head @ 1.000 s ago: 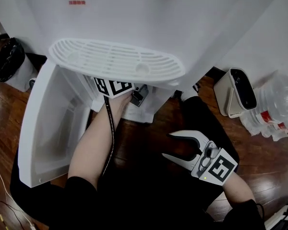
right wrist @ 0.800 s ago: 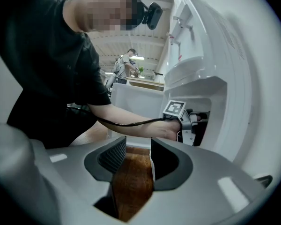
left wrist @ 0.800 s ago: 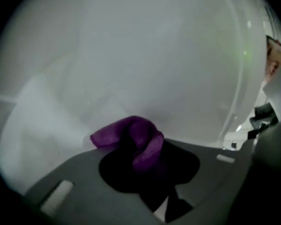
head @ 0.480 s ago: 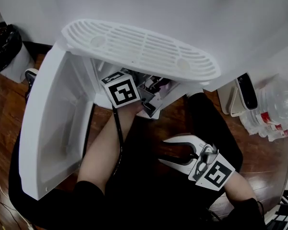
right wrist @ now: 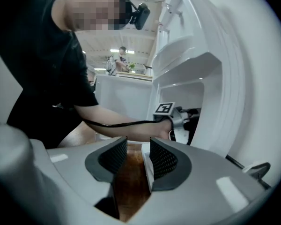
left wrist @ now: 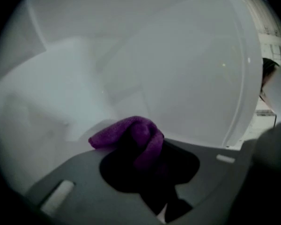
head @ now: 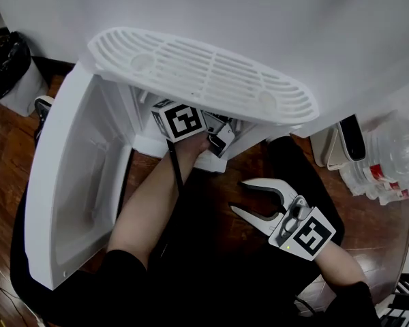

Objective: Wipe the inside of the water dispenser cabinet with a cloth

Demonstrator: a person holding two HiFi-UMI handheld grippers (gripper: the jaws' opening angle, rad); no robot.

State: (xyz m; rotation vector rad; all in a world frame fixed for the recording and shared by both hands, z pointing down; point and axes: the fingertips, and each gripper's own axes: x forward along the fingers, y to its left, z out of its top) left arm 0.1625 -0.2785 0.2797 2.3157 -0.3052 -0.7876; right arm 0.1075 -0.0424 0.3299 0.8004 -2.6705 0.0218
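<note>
We are clamping the purple cloth [left wrist: 131, 136] tight in the left tongs [left wrist: 147, 165], which have rolled and are reaching back inside the cabinet [left wrist: 187, 64], so wiping is continuing. The right tongs [head: 238, 196], just narrowing around nothing, are idling outside.

The purple cloth [left wrist: 139, 134] looks soft and fuzzy; the white plastic cabinet door [head: 75, 182] looks smooth; the brown wood floor [head: 382, 231] shines.
</note>
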